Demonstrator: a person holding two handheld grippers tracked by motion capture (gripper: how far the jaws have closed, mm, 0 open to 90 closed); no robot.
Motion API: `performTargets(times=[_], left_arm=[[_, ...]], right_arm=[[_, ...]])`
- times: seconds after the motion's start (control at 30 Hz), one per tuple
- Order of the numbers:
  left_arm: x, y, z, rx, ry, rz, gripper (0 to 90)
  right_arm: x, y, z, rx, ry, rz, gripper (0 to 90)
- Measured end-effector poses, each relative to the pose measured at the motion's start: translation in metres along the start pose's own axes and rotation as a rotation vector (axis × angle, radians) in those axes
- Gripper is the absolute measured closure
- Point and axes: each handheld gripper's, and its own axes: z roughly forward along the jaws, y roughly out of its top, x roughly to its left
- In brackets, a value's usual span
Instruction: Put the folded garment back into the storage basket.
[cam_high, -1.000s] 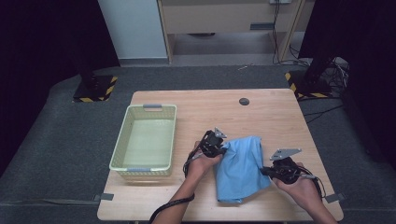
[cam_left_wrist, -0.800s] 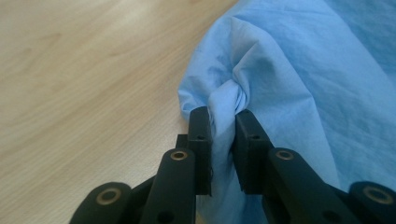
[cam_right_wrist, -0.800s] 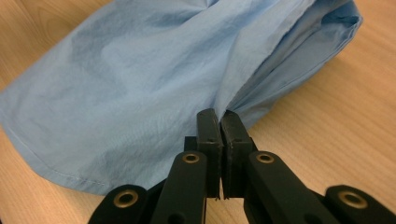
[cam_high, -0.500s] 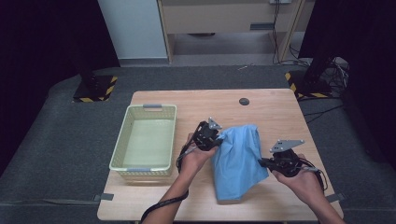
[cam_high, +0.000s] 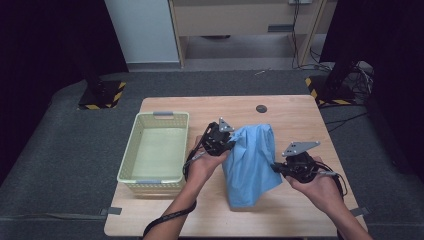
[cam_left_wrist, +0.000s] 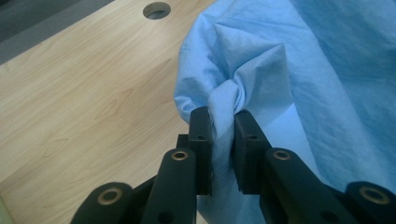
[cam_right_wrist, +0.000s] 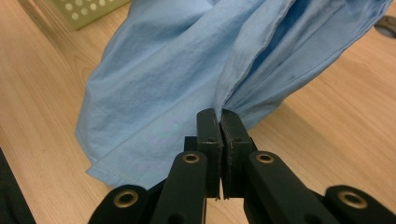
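My right gripper (cam_high: 278, 170) clamped on an edge of the crumpled light-blue cloth (cam_high: 252, 160), my left gripper (cam_high: 230, 144) pinching a bunched fold, cloth lifted, its hem on the pale wooden worktop (cam_high: 295, 117), pale green perforated plastic basket (cam_high: 131, 160) farther left.

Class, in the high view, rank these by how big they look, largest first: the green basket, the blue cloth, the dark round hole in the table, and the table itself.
1. table
2. green basket and blue cloth: too close to rank; the cloth is bunched and partly lifted.
3. dark round hole
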Motion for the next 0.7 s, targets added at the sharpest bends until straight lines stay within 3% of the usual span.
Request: performTargets(times=[0.33, 0.7], left_arm=[[0.005, 0.013, -0.020, -0.029, 0.017, 0.011, 80.4], [0.014, 0.015, -0.031, -0.041, 0.016, 0.009, 80.6]], right_arm=[[0.004, 0.022, -0.001, -0.008, 0.003, -0.017, 88.4], [0.007, 0.038, 0.005, -0.005, 0.010, -0.033, 88.4]])
